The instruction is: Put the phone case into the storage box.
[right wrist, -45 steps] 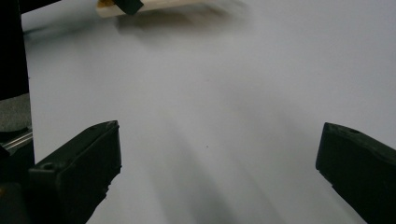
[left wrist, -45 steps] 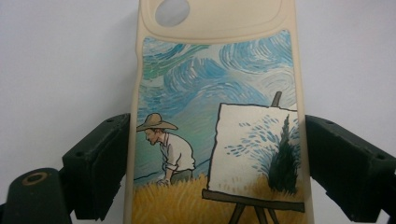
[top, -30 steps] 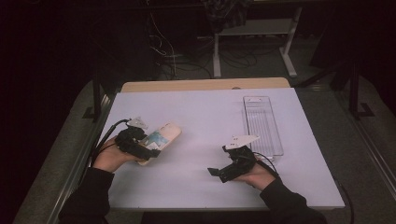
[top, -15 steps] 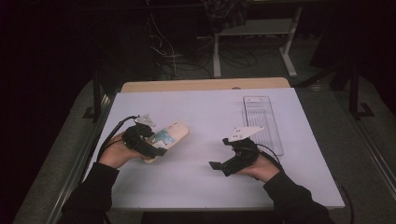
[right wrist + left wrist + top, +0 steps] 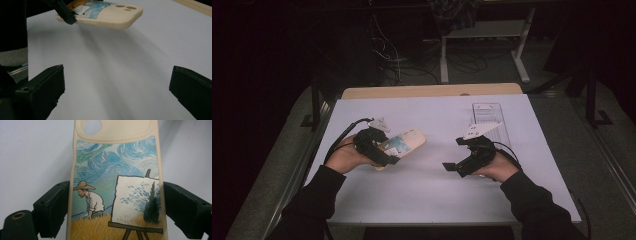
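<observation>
Gripping the painted phone case (image 5: 404, 142) across its width, the left gripper (image 5: 384, 154) had carried it toward the clear tray (image 5: 489, 120), while the right gripper (image 5: 451, 166) rose, jaws wide and empty.

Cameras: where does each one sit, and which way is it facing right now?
High view: above the near table edge, looking forward and down; both forearms, left gripper, right gripper.
Left gripper view: on that gripper, along its jaws clamping the phone case.
Right gripper view: between open jaws, toward the raised case.
Shared: the case.
</observation>
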`<action>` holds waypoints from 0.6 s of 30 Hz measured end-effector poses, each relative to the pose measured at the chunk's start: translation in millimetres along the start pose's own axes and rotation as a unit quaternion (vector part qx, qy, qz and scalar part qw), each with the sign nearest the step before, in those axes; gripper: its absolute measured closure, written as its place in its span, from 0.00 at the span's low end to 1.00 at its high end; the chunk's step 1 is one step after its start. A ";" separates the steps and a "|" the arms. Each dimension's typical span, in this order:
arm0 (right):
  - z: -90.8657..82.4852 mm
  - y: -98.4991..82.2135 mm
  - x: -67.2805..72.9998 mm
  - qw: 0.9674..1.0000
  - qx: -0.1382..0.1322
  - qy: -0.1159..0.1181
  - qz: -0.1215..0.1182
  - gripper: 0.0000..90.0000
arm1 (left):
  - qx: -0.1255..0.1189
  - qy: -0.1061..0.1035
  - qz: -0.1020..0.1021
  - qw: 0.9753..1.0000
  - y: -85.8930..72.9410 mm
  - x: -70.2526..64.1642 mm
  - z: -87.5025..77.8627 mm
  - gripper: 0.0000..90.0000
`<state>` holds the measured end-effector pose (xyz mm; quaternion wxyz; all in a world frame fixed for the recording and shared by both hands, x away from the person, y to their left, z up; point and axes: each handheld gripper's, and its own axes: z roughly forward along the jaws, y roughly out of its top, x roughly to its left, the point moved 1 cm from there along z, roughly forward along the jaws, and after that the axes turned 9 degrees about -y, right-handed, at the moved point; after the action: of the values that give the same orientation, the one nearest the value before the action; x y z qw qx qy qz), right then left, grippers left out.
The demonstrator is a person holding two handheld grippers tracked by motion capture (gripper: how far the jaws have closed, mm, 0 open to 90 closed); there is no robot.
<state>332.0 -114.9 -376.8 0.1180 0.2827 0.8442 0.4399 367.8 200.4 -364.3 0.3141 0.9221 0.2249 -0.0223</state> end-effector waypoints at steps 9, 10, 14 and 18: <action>-0.3 9.8 -8.7 0.999 0.022 0.010 -0.022 0.00 | -0.007 -0.018 0.020 1.000 11.6 0.0 -2.4 0.12; -0.1 11.1 -9.9 0.999 0.024 0.012 -0.025 0.00 | -0.008 -0.018 0.020 1.000 12.3 -0.7 -2.2 0.12; 1.2 16.0 -14.1 0.999 0.031 0.011 -0.034 0.00 | 0.005 -0.020 0.034 0.999 16.8 0.4 -2.8 0.12; 4.3 22.3 -20.8 0.998 0.038 0.012 -0.056 0.00 | 0.010 -0.028 0.051 0.998 20.4 1.9 -1.6 0.12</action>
<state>359.2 -114.0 -362.3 0.1217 0.2341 0.8763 0.4032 378.0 187.8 -351.7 0.3120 0.9343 0.1689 -0.0346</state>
